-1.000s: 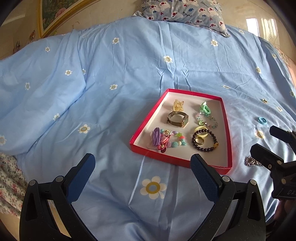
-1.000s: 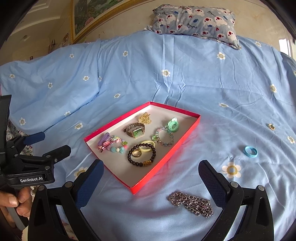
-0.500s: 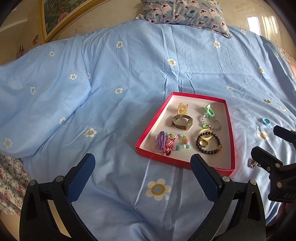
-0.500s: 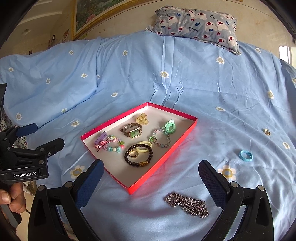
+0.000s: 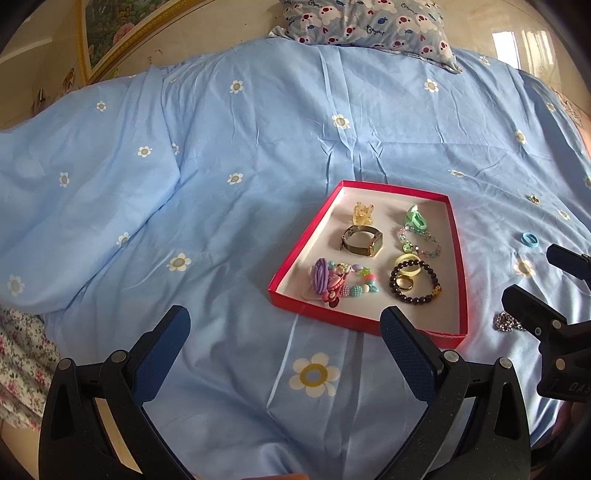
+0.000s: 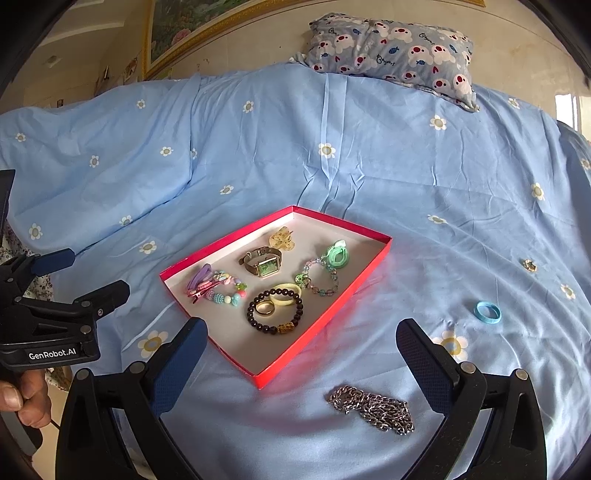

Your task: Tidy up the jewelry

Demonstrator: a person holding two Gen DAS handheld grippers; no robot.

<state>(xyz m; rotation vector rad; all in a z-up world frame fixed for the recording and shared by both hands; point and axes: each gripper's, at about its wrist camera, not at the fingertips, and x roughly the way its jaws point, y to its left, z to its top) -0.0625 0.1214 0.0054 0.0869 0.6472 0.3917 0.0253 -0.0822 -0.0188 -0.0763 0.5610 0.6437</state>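
Note:
A red tray [image 5: 297, 247] [image 6: 325, 314] lies on the blue bedspread and holds a watch [image 6: 264, 263], a dark bead bracelet [image 6: 275, 312], hair ties and other pieces. A silver chain [image 6: 371, 406] lies on the bedspread just in front of the tray, between the fingers of my right gripper [image 6: 301, 354]. A blue ring [image 6: 487, 312] and a small gold piece [image 6: 529, 264] lie to the right. My left gripper [image 5: 284, 343] hovers before the tray's near edge. Both grippers are open and empty.
A patterned pillow [image 6: 391, 48] lies at the head of the bed. A framed picture [image 5: 110, 33] hangs on the wall behind. A floral cloth [image 5: 22, 350] lies off the left edge of the bedspread.
Both grippers have pulled back and risen a little, so the tray and chain look smaller and farther. Nothing was picked up.

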